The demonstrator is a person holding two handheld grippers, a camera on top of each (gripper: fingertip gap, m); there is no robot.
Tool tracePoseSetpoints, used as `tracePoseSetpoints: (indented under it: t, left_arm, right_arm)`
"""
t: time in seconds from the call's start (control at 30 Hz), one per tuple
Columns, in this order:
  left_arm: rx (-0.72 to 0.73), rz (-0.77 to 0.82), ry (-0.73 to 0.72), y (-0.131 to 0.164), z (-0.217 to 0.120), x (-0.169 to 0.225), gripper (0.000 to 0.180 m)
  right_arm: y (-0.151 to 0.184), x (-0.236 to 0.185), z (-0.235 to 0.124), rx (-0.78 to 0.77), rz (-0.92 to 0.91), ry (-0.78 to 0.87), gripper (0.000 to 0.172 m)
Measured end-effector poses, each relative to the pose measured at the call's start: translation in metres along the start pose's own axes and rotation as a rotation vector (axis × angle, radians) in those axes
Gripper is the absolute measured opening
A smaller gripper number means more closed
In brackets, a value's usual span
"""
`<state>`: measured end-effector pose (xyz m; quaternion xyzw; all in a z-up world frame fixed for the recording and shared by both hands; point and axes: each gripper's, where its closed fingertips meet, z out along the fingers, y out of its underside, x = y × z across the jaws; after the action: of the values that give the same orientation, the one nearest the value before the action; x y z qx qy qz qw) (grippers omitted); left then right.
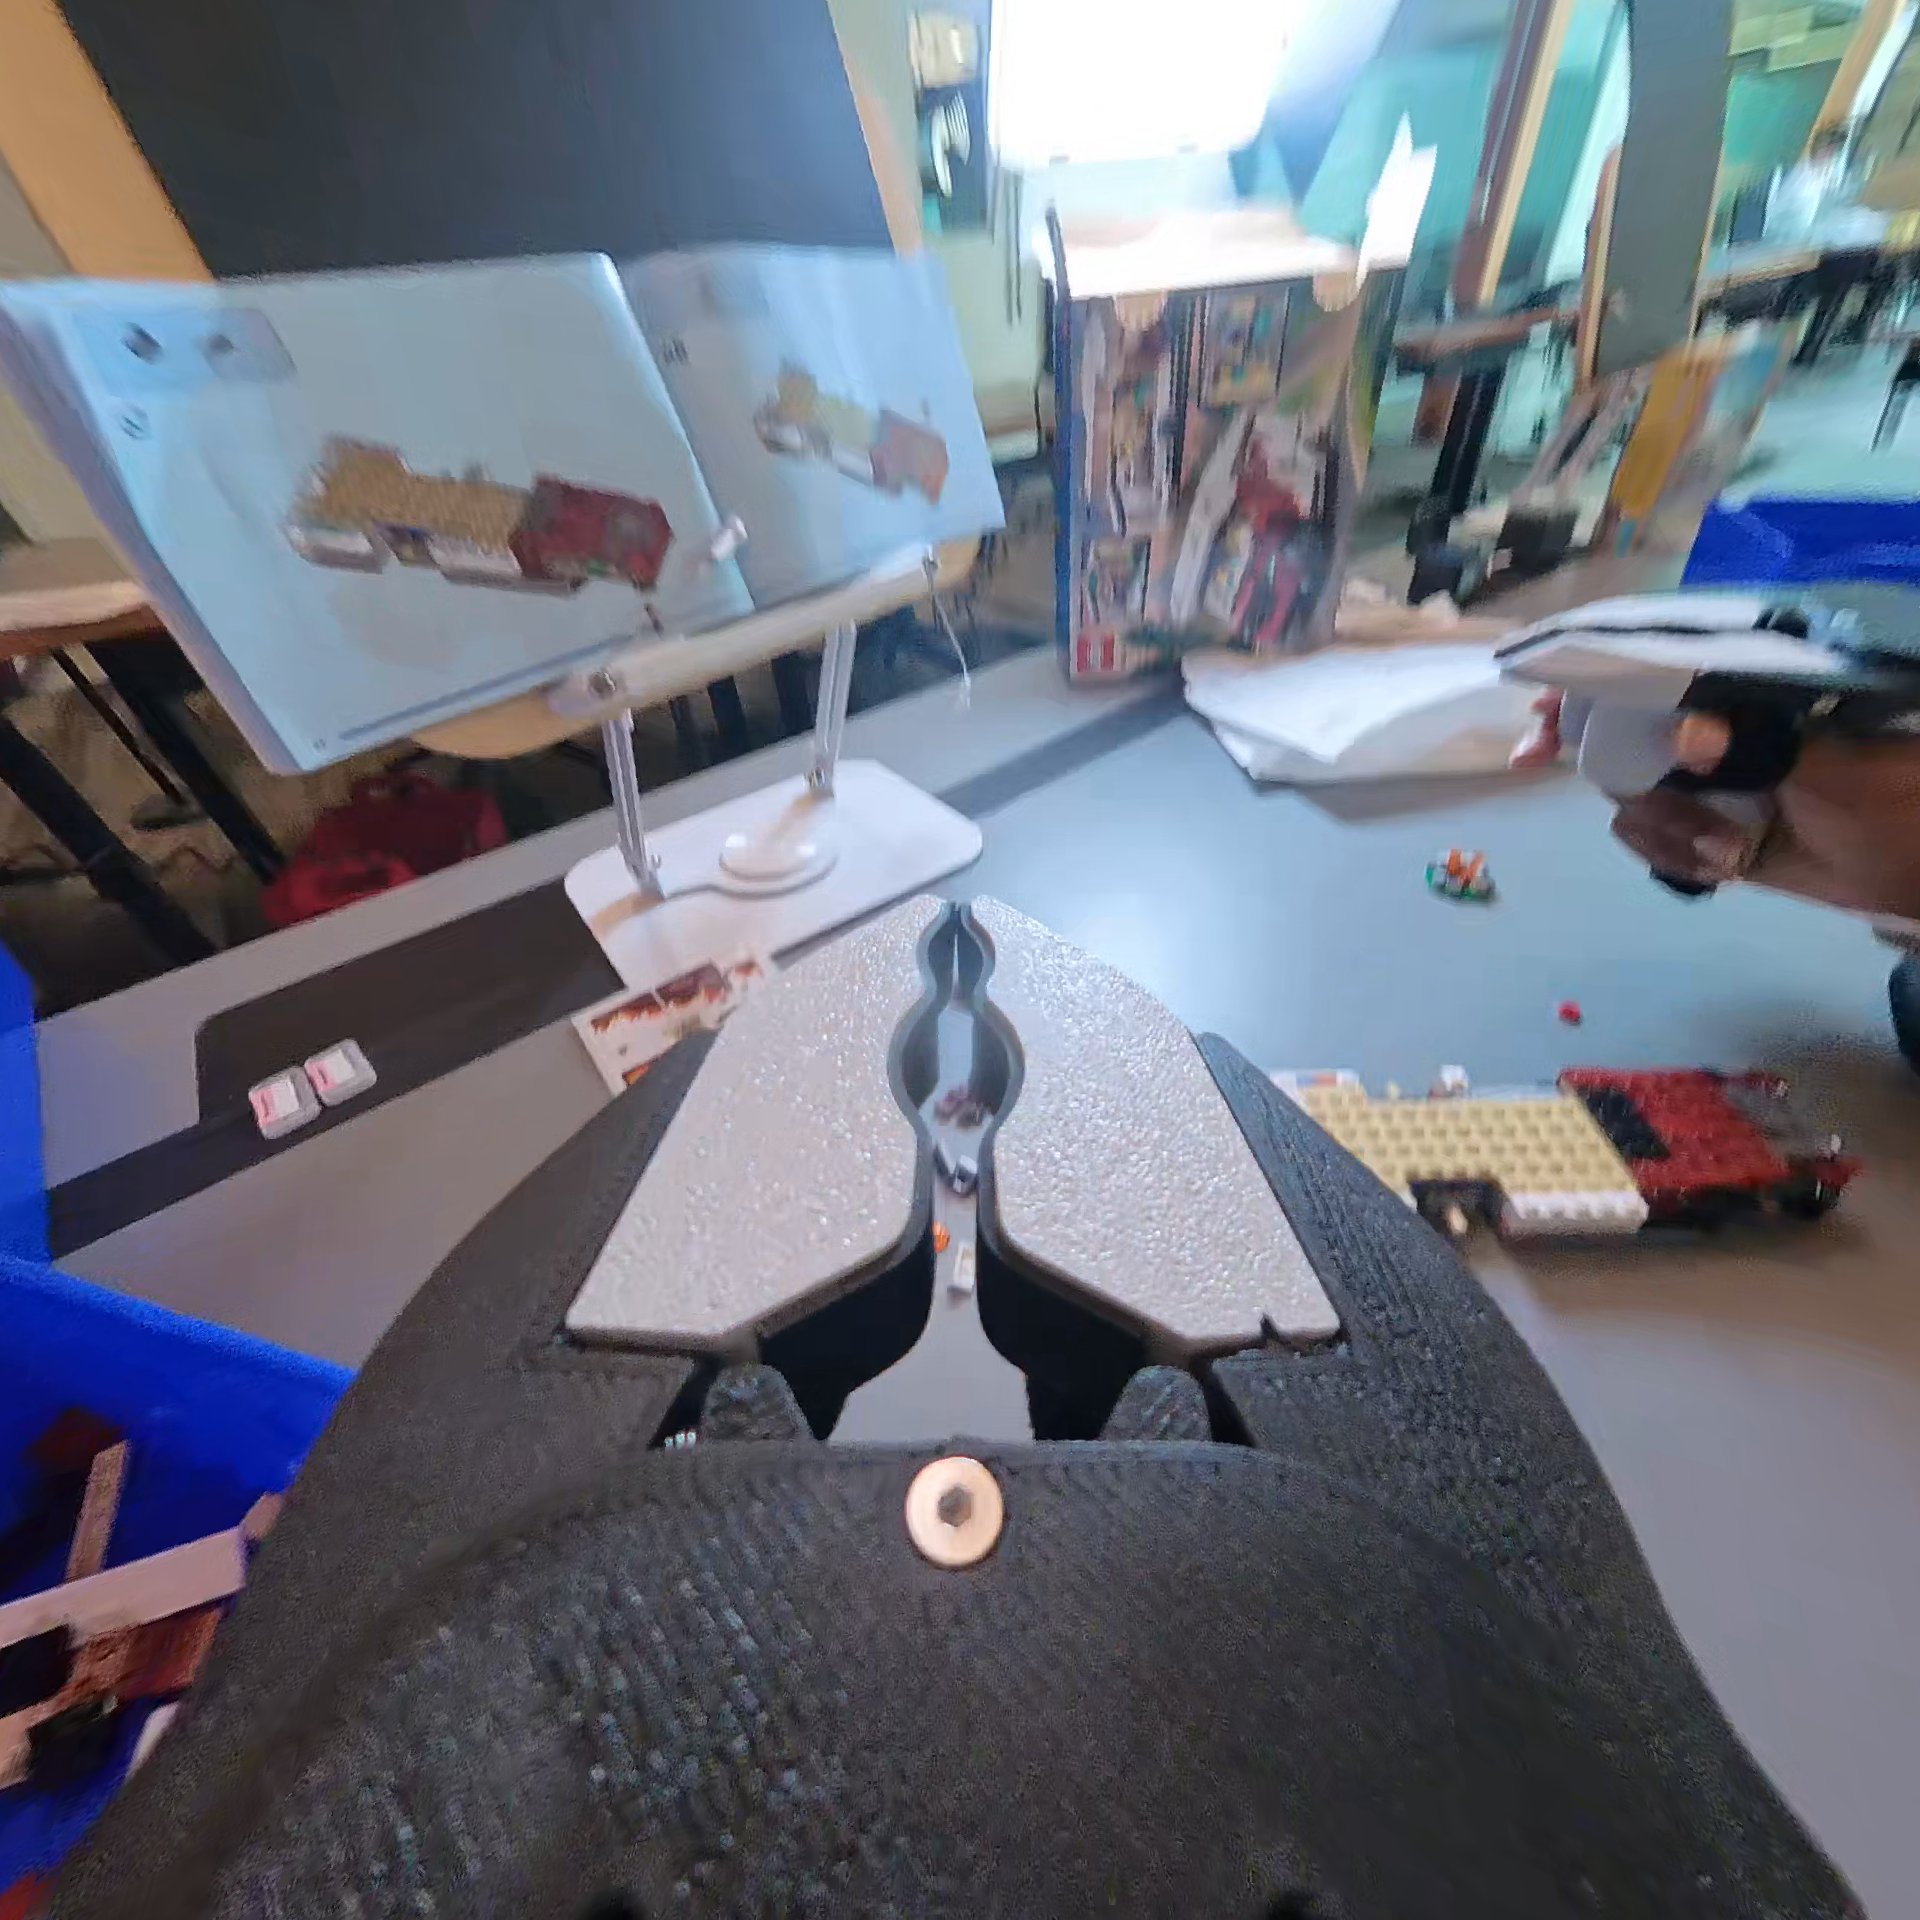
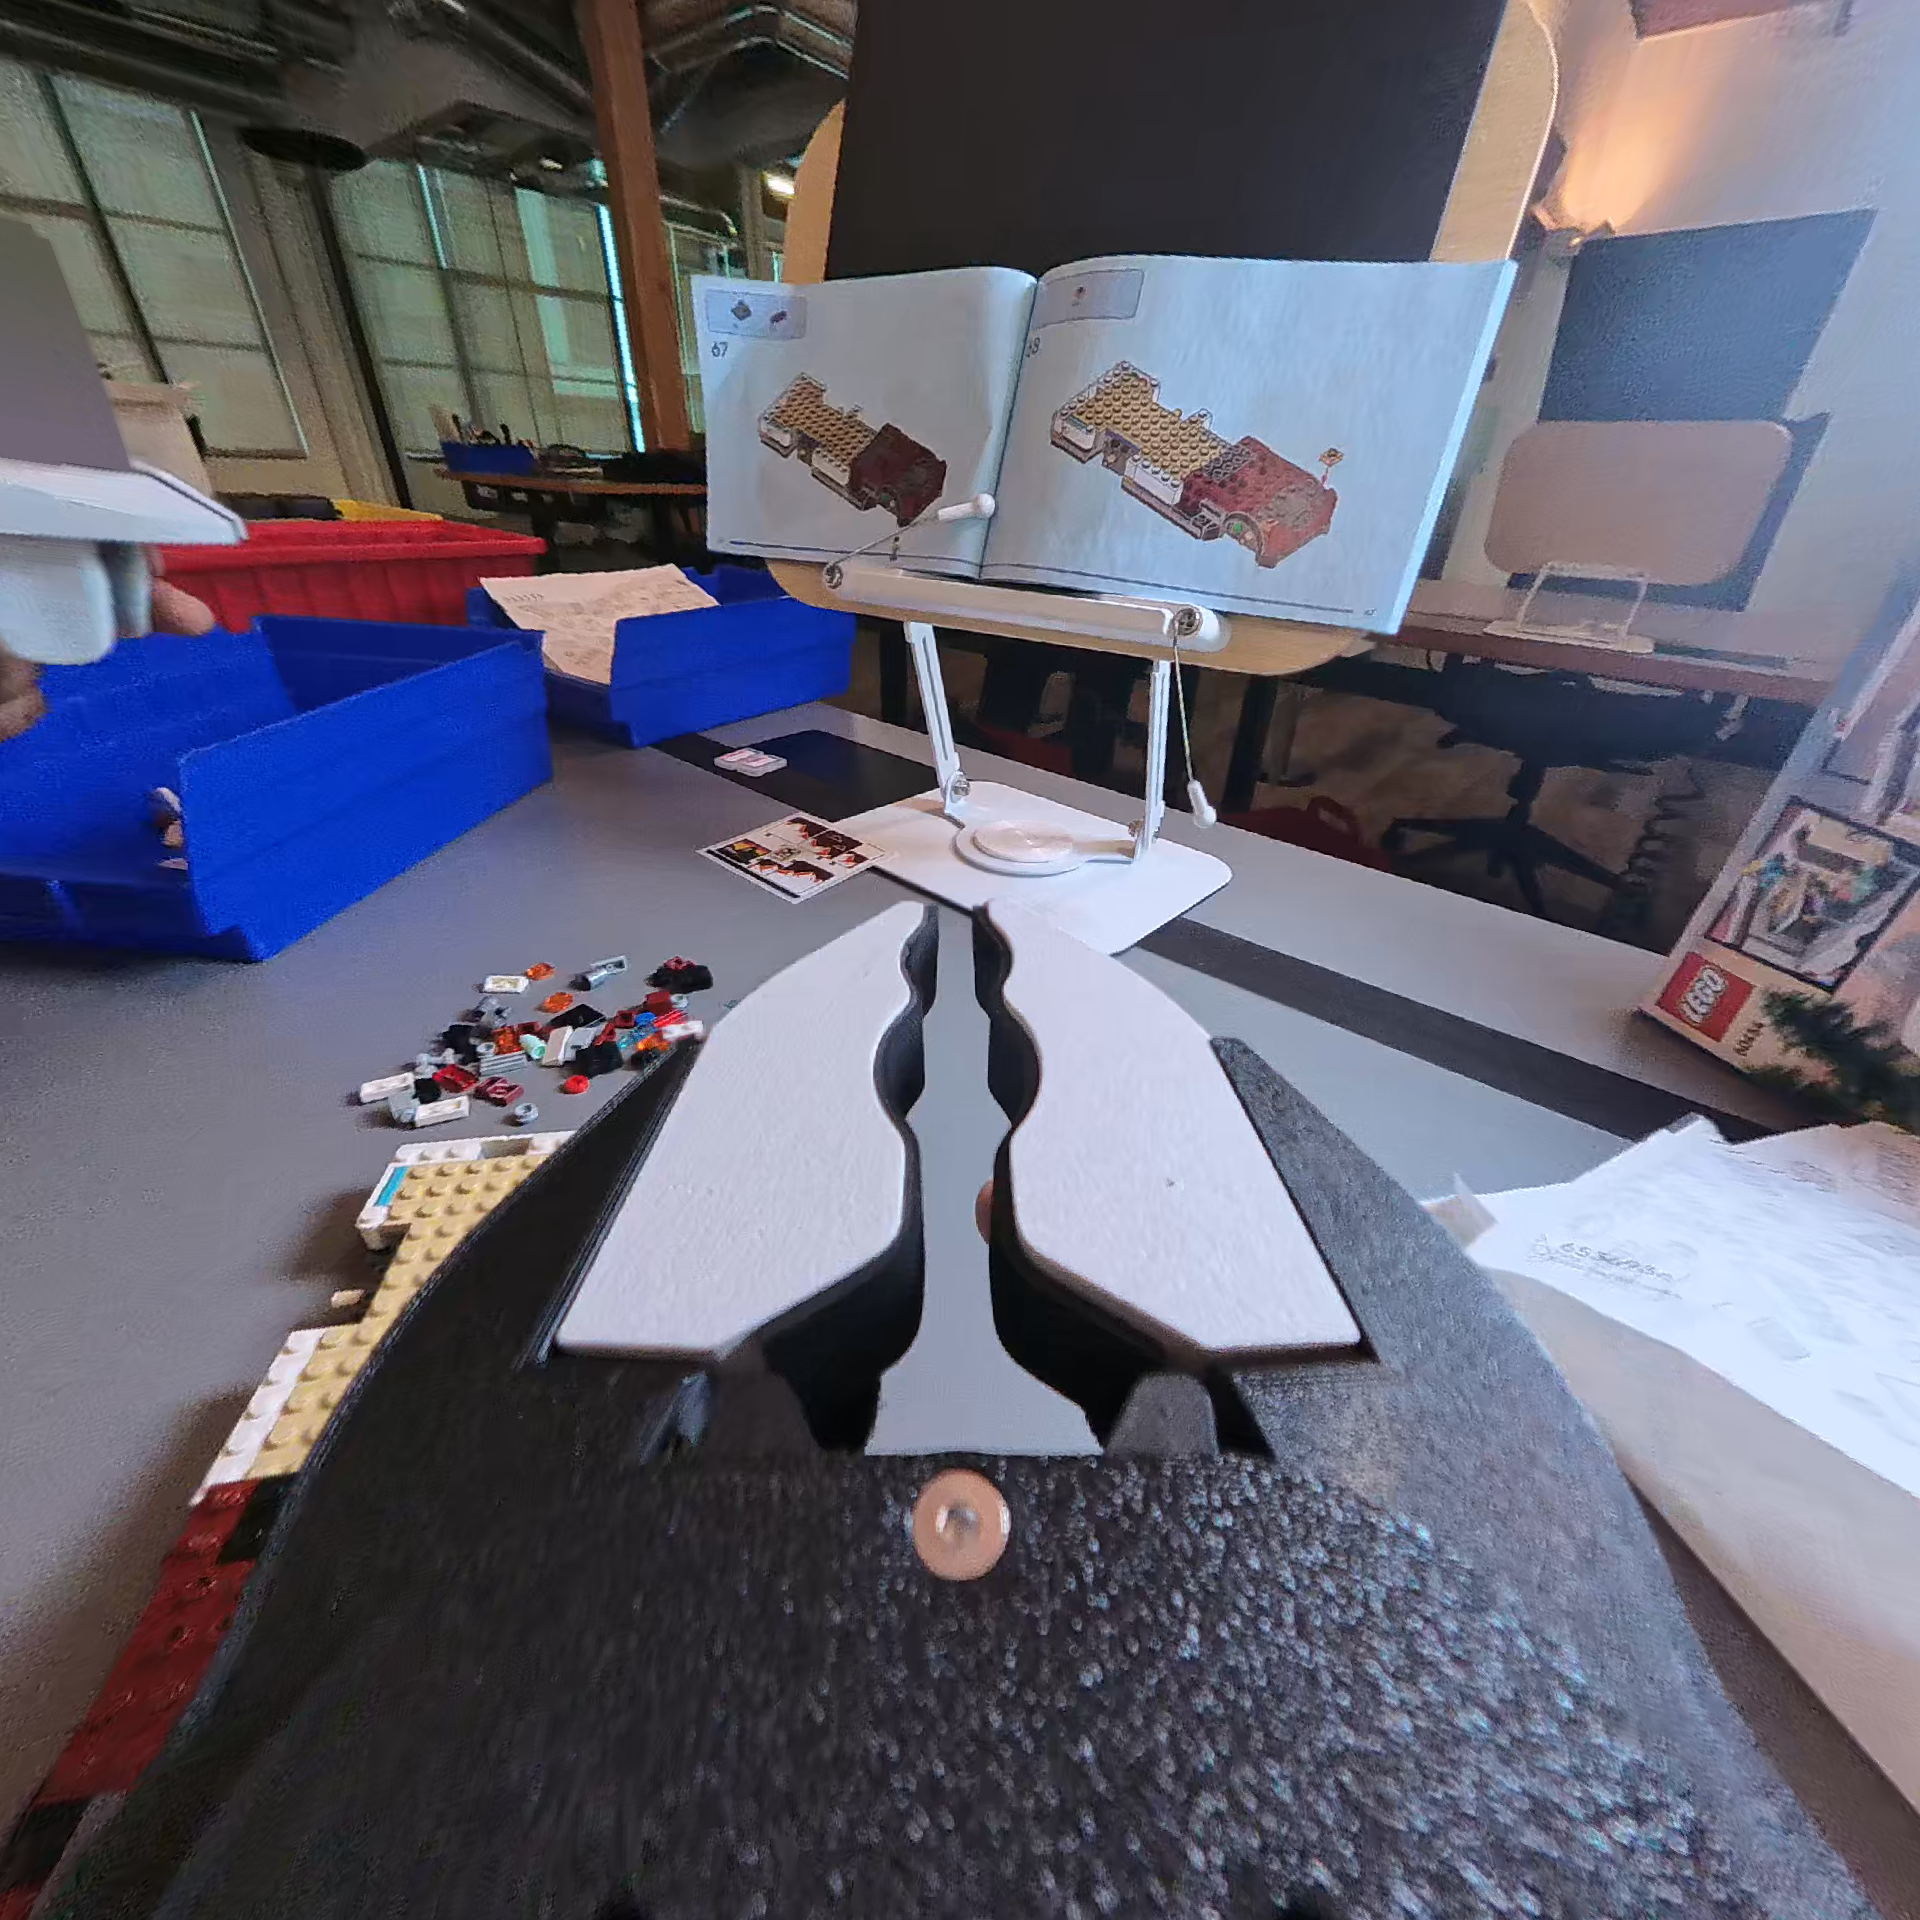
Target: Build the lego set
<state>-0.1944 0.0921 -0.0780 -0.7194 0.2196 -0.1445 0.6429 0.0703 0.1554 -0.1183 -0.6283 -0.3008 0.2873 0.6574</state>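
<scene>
On the grey table [image 2: 260, 1195]: left tool [image 1: 958, 912], tips pressed together on nothing, above loose bricks [image 2: 551, 1029]; right tool [image 2: 956, 914], narrowly parted, bare, facing the book stand [image 2: 1049, 842]; brick model [image 1: 1558, 1153] between.

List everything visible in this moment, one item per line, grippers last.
Booklet: one, pale blue, open on white stand.
Brick build: one, tan, white and dark red, on grey table.
Loose pieces: many, mixed colours, left of build.
Sticker sheet: one, beside stand base.
Bins: several blue, one red, far left.
Box: one, upright.
Papers: white, right.
Left gripper: tips together, empty.
Right gripper: narrow gap, empty.
</scene>
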Motion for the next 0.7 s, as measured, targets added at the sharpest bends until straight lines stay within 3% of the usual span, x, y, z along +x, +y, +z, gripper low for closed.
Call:
tracePoseSetpoints:
  t: [0.17, 0.27, 0.33, 0.47, 0.7]
  left_arm:
    - [-0.489, 0.163, 0.203, 0.055, 0.02, 0.006, 0.019]
    - [-0.778, 0.39, 0.312, 0.089, 0.028, 0.009, 0.014]
    - [-0.929, 0.439, 0.416, 0.108, 0.035, 0.013, 0.014]
    - [-1.118, 0.499, 0.526, 0.143, 0.053, -0.005, 0.017]
    - [-1.177, 0.538, 0.644, 0.172, 0.057, -0.013, 0.019]
  right_arm:
    - [0.009, -0.012, 0.004, -0.022, 0.01, -0.069, 0.005]
    - [0.013, -0.017, 0.003, -0.033, -0.007, -0.083, 0.002]
    - [0.017, -0.02, 0.004, -0.049, -0.011, -0.097, 0.001]
    - [0.025, -0.024, 0.005, -0.08, -0.04, -0.111, 0.0]
    - [0.032, -0.027, 0.006, -0.11, -0.086, -0.128, 0.0]
